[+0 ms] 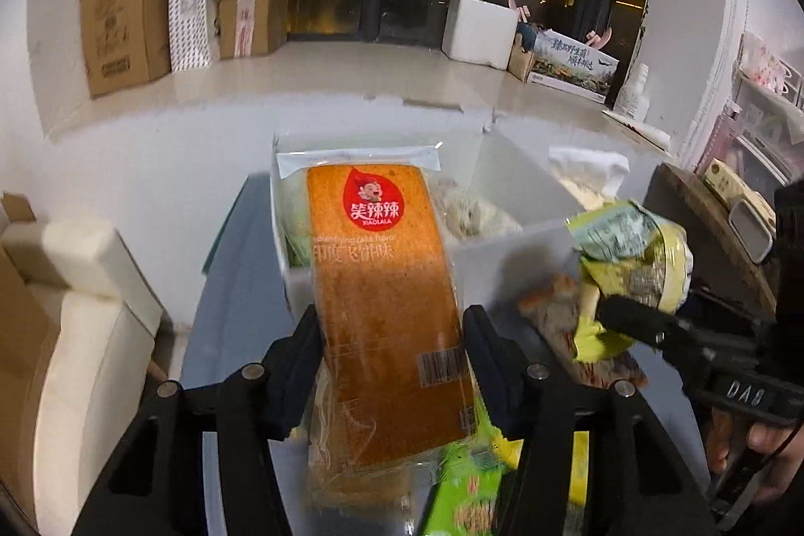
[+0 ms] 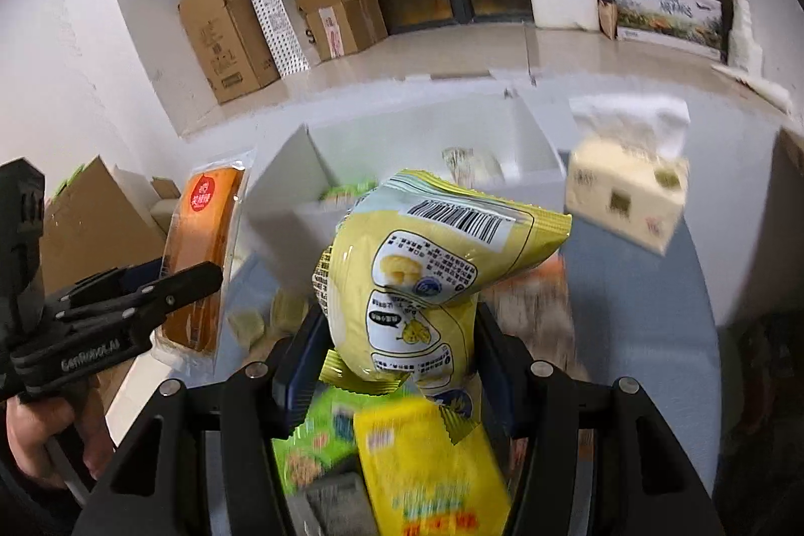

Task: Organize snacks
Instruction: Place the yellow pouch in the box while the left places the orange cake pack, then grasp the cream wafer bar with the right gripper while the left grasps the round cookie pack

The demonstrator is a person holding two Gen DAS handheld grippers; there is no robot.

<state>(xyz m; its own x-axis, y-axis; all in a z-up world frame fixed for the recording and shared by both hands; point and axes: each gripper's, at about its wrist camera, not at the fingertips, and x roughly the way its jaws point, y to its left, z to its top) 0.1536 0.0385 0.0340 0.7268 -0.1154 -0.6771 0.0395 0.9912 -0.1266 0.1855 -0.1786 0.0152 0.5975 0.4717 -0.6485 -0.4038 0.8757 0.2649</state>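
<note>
Orange cake pack (image 1: 387, 315), clamped lengthwise in the left gripper (image 1: 392, 360), points up-frame at the white bin (image 1: 507, 244), while the right gripper (image 2: 402, 365) pinches a yellow bag (image 2: 427, 280) at centre frame.

Both your tongs are loaded – left tongs (image 1: 394, 335) clamp the orange cake pack (image 1: 387, 300), right tongs (image 2: 402, 345) clamp the yellow snack bag (image 2: 427, 280), so nothing more fits between either pair. Ahead of you the white divided bin (image 1: 502, 249) blocks the straight path; its left compartment already has packets in it, the middle one shows bare wall above a packet. Tissue box (image 2: 623, 194) stands just right of the bin. Loose packets (image 2: 432, 465) lie on the worktop (image 2: 633, 285) under both tongs – blue surface right of them is bare. Your two tongs are near each other, side by side.
</note>
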